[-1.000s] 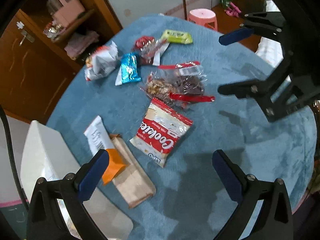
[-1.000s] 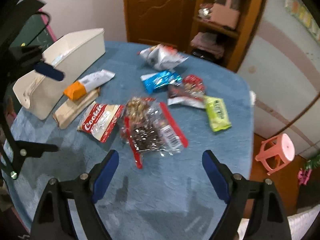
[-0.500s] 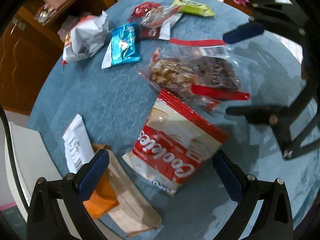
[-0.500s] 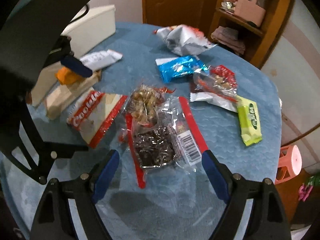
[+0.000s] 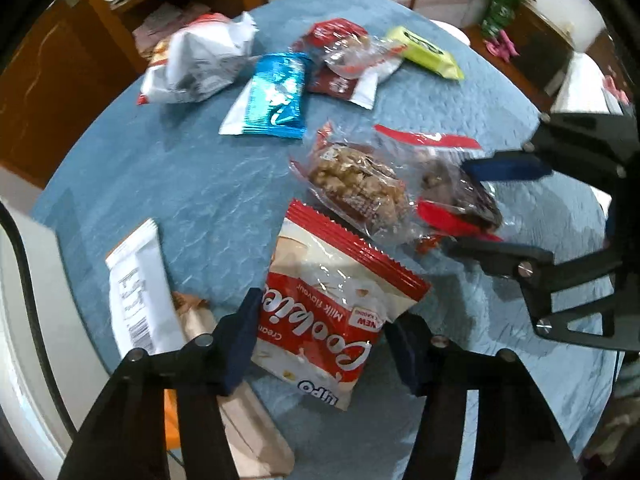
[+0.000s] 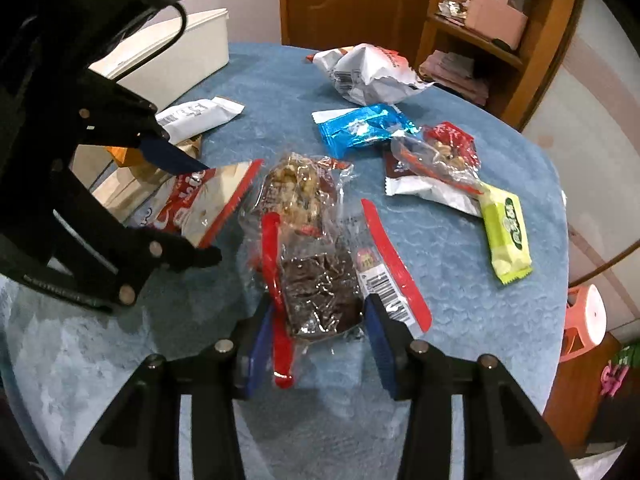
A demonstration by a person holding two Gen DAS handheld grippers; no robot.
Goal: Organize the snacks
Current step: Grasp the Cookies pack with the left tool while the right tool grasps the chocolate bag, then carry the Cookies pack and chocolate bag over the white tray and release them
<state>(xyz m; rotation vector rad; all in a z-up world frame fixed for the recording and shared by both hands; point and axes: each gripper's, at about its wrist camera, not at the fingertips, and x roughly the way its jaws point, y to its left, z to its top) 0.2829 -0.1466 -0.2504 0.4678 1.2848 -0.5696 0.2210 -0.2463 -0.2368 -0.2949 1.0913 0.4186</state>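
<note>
On the blue desk (image 5: 192, 184), snack packs lie scattered. Left tongs (image 5: 326, 344) straddle the near end of the cookies pack (image 5: 336, 304), a blue pad at each side edge; whether the pads press it or only flank it, I cannot tell. That pack lies flat at the desk's near side, just beside a tan bar (image 5: 244, 408) and a white bar (image 5: 138, 292), with a white bin (image 6: 168, 60) at the desk edge beyond them.

Right tongs (image 6: 316, 340) sit around the near end of a clear bag (image 6: 320, 292) of dark pieces with red strips, the pads close to both sides of it; contact cannot be judged, and the bag rests on the desk. A nut bag (image 6: 296, 192) lies touching it, farther out.

Toward the far side lie a blue pack (image 6: 360, 128), a crumpled white bag (image 6: 368, 72), a red pack (image 6: 448, 144) partly under a clear wrapper, and a green bar (image 6: 506, 232). A pink stool (image 6: 584, 320) stands beside the desk.
</note>
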